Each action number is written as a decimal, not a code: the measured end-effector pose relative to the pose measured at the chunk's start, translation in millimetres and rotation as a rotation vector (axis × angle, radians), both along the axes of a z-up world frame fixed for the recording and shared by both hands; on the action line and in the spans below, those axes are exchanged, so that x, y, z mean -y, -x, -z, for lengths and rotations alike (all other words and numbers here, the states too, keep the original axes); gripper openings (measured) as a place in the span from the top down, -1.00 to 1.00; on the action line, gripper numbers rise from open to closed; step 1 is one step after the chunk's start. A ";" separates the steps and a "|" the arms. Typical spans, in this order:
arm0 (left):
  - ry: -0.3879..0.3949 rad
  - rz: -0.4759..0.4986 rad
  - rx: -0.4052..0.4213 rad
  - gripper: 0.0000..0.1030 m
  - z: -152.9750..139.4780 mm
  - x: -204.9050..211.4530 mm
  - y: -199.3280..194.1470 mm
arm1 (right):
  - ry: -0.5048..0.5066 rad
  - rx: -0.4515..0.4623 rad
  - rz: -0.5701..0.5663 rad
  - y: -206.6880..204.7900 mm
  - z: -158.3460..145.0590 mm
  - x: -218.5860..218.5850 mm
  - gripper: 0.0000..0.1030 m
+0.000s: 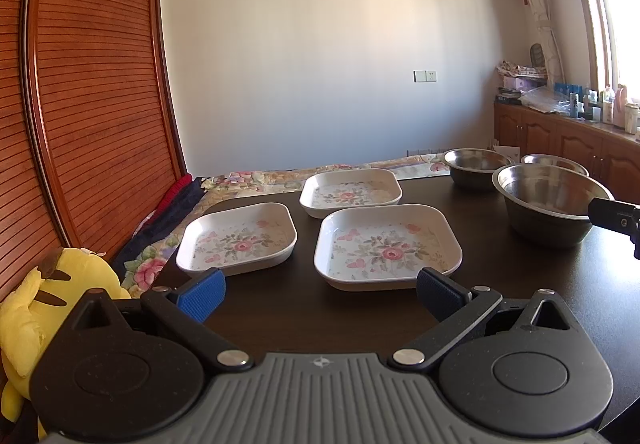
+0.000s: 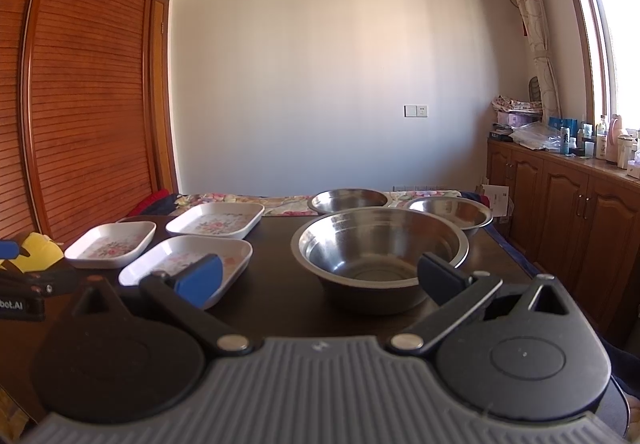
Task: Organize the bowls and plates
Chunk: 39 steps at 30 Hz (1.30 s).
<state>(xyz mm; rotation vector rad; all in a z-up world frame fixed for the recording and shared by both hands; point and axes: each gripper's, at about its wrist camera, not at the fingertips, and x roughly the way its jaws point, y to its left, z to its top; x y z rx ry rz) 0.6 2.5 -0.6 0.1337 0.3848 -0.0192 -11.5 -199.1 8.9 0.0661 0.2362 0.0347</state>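
The left hand-held gripper [image 1: 320, 294] is hovering low over the near edge of the dark bench [image 1: 520, 284], its blue-padded fingers [image 1: 202, 298] spread wide and gripping nothing. Just ahead of it, three square floral plates are lying flat and apart from one another: the nearest plate [image 1: 387, 247] between the fingertips in the left wrist view, the left plate [image 1: 238, 238] beside it, and the far plate [image 1: 351, 191] behind them. The right hand-held gripper [image 2: 320, 278] is likewise gaping open and empty, facing the large steel bowl [image 2: 379, 248] (its near rim is sitting just beyond the fingertips). Two smaller steel bowls are resting behind it, the back left bowl [image 2: 349, 200] and the back right bowl [image 2: 450, 213], all upright. A yellow plush toy [image 1: 48, 308] is sitting off the bench's left side.
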 end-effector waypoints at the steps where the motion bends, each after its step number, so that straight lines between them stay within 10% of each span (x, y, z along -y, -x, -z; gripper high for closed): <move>1: 0.000 -0.001 0.000 -1.00 0.3 0.0 -0.3 | 0.001 0.000 0.000 0.2 -0.1 -0.1 -1.00; 39: -0.020 0.086 -0.134 -1.00 -7.0 -41.4 -82.8 | 0.080 -0.096 -0.302 -63.8 -13.9 -70.7 -0.96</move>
